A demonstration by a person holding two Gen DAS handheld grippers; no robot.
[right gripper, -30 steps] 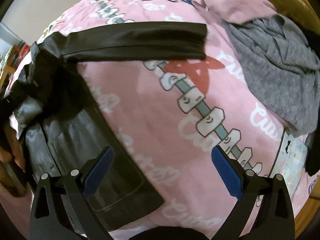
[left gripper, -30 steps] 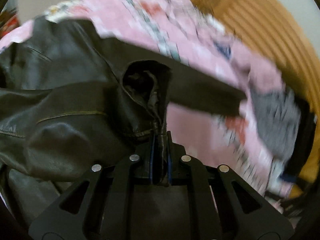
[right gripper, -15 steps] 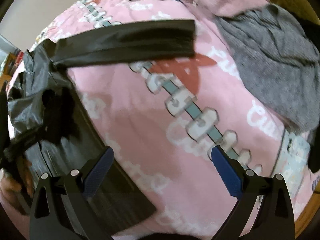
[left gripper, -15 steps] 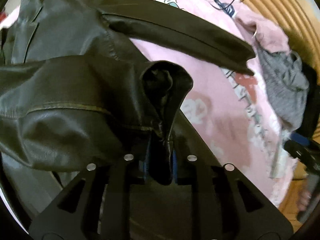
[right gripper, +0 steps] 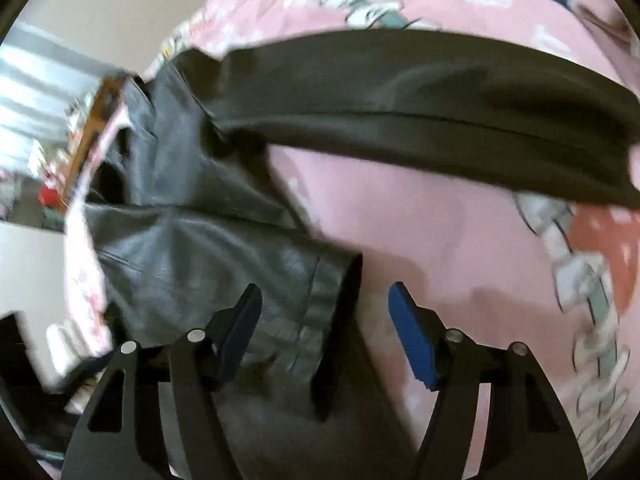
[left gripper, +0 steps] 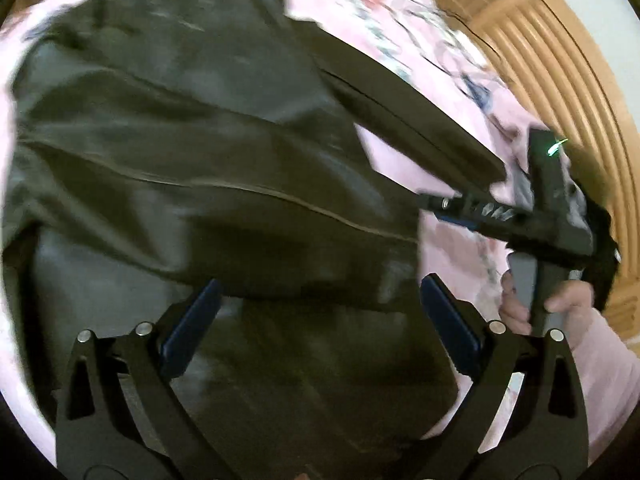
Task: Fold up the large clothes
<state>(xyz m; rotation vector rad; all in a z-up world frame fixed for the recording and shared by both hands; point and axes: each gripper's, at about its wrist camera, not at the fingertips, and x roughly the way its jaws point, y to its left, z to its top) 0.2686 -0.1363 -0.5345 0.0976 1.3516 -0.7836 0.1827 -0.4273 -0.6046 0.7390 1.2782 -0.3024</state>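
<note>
left gripper [left gripper: 316, 320] agape over black leather jacket [left gripper: 200, 160]; right gripper [right gripper: 324, 332] agape too.

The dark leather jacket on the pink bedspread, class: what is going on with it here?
A person with a hand-held gripper in each hand is folding a dark leather jacket on a pink patterned bedspread. The left hand-held gripper hangs open over the jacket's body; the right hand-held gripper is open at a sleeve cuff. Neither grips anything.

Soft daylight, heavy motion blur, fisheye-bent edges, dark corners.
</note>
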